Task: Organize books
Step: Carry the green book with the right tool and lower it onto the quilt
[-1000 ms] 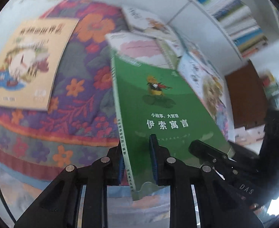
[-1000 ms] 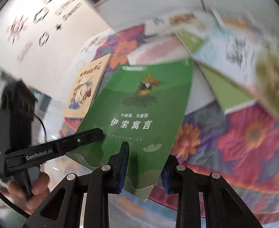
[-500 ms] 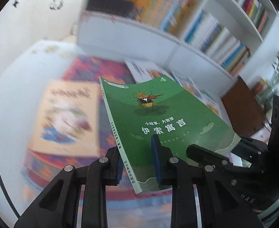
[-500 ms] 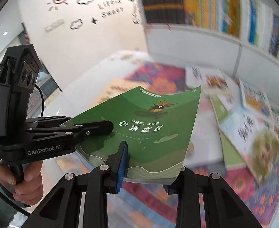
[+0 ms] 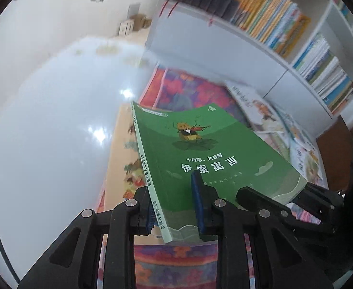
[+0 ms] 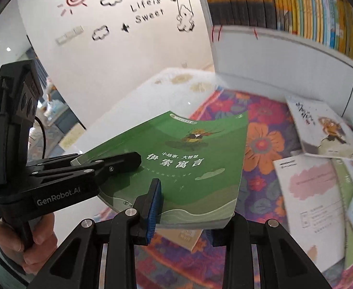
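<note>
A: Where is the green book [image 5: 200, 159]?

B: Held in the air above the floral rug [image 6: 263, 144], cover up, gripped at two places along its near edge. The left gripper [image 5: 174, 207] pinches the spine corner: one blue pad lies on the cover, the other sits under the spine.

A: And the right gripper [image 6: 191, 207]?

B: It clamps the opposite corner, one pad on the cover; the other jaw appears to be tucked beneath the book, though the pages hide most of it. In the right wrist view the left gripper reaches in from the side, a hand [image 6: 29, 243] wrapped around its handle.

A: What lies below?

B: An orange picture book [image 5: 123, 168] flat on the rug, directly under the green one. More books [image 6: 321, 130] are scattered on the rug towards the white bookshelf [image 5: 260, 55], whose rows stand packed with upright spines.
</note>
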`<move>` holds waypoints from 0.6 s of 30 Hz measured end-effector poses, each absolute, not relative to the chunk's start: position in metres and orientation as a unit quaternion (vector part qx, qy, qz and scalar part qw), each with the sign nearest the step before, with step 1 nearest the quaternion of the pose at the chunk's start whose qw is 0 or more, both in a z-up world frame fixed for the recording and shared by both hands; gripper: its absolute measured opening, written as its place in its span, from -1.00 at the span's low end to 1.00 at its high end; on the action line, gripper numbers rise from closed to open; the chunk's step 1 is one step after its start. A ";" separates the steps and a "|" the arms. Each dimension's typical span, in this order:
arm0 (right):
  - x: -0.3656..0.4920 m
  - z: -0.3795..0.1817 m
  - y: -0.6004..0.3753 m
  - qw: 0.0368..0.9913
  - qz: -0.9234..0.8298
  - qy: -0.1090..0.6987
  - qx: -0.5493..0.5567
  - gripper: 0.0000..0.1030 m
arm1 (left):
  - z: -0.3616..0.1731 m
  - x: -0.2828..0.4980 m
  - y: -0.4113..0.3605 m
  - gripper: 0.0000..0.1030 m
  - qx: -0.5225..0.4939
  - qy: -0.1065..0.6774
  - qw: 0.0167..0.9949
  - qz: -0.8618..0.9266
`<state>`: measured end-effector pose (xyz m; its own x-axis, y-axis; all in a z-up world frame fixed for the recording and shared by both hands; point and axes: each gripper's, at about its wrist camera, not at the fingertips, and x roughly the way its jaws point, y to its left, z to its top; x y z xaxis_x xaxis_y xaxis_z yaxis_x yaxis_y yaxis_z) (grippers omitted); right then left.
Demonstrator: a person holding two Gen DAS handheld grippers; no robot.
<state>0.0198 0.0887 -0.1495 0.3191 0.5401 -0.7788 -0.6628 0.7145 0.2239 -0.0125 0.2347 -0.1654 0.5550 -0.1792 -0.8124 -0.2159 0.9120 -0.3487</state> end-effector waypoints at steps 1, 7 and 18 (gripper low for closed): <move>0.020 -0.158 0.092 0.809 0.365 0.455 -0.074 -0.41 | -0.174 -0.012 0.238 -0.56 -0.218 0.478 0.851 0.008; 0.019 -0.194 0.099 0.795 0.343 0.495 -0.078 -0.39 | -0.198 -0.020 0.257 -0.59 -0.235 0.496 0.834 0.050; 0.007 -0.211 0.114 0.779 0.352 0.511 -0.094 -0.38 | -0.213 -0.035 0.267 -0.59 -0.272 0.503 0.818 0.058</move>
